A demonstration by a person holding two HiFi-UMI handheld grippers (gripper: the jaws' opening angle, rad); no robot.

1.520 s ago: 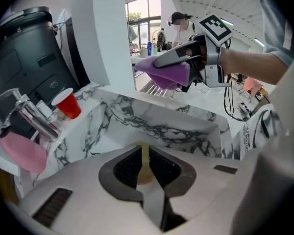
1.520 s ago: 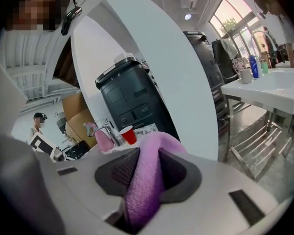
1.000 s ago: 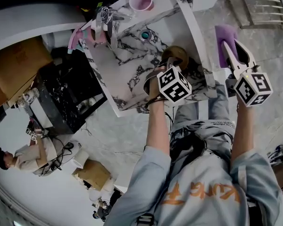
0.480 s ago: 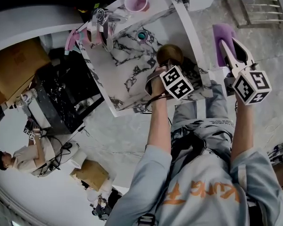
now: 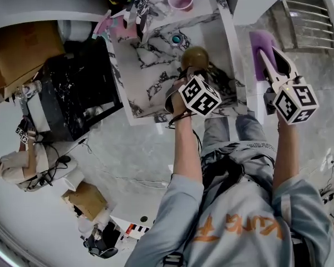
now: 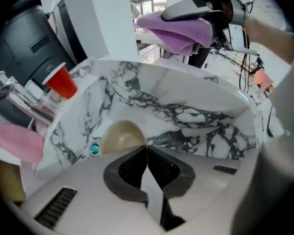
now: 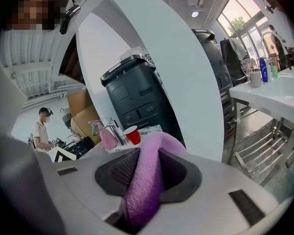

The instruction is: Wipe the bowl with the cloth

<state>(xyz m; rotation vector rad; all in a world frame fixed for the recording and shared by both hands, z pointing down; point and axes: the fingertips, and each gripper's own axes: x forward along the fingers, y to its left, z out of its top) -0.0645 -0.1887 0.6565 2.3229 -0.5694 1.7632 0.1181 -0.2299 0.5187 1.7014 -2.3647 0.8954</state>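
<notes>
No wording reads clearly; the orange lettering (image 5: 234, 228) on the person's shirt (image 5: 250, 204) shows upside down, illegible.

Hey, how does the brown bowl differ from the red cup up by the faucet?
The bowl is golden brown, while the red cup is bright red. The bowl is down inside the marble sink, and the cup stands up on the ledge at the sink's edge. The bowl is broad and rounded, and the cup is narrower and tapers towards its base. Both are round, open vessels.
</notes>
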